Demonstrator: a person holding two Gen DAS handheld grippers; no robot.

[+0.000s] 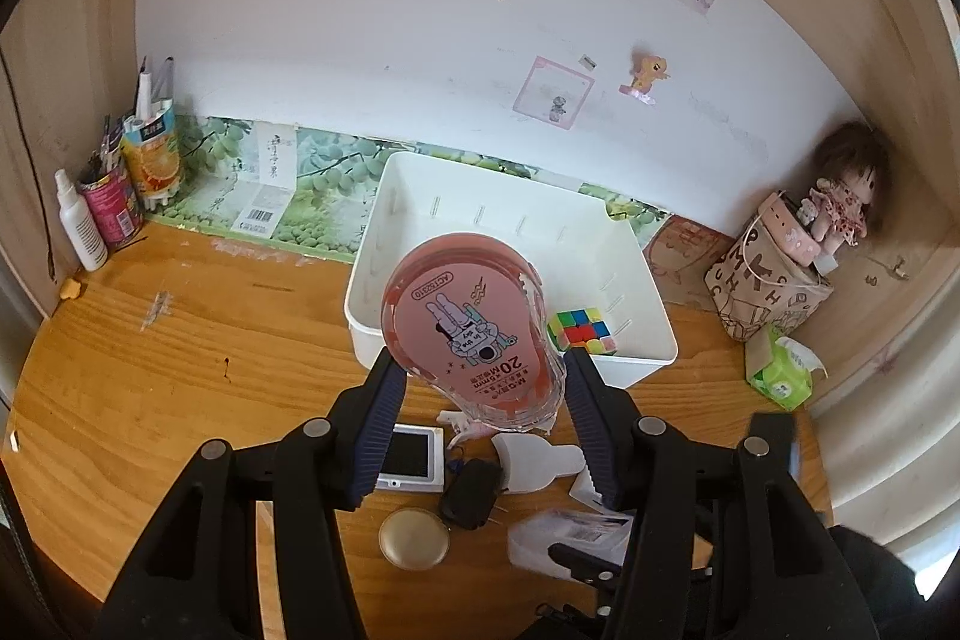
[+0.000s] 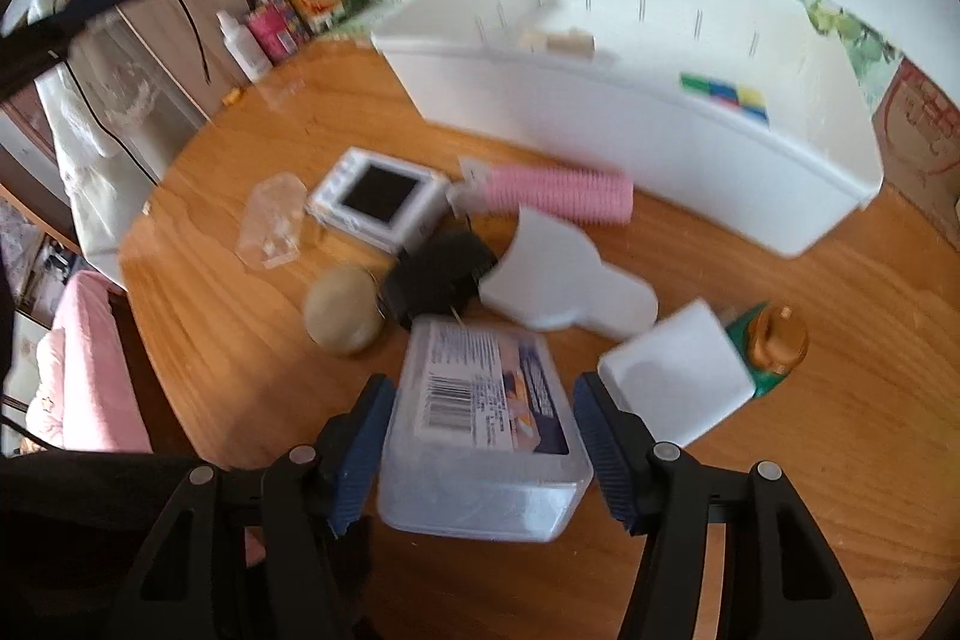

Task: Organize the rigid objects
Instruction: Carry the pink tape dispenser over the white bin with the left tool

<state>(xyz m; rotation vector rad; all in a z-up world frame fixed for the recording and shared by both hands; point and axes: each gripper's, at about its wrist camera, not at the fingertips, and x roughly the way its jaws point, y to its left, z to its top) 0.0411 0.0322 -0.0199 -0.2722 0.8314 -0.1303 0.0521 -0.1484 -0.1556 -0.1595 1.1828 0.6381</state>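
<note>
1. While the left tongs (image 1: 477,370) pinch the tape dispenser (image 1: 468,322), bin (image 1: 600,244) just ahead, carry it past the rim before letting go.
2. Right tongs (image 2: 483,436) straddle the box (image 2: 480,424) half-open; can't tell if they're gripping, so squeeze firmly before lifting.

Left gripper (image 1: 477,388) jaws either side of tape dispenser (image 1: 471,322); bin (image 1: 636,244) beyond jaws, cube (image 1: 581,331) inside it. Right gripper (image 2: 483,436) jaws flank plastic box (image 2: 480,424); charger (image 2: 435,277) ahead, hair roller (image 2: 558,193) beyond.
</note>
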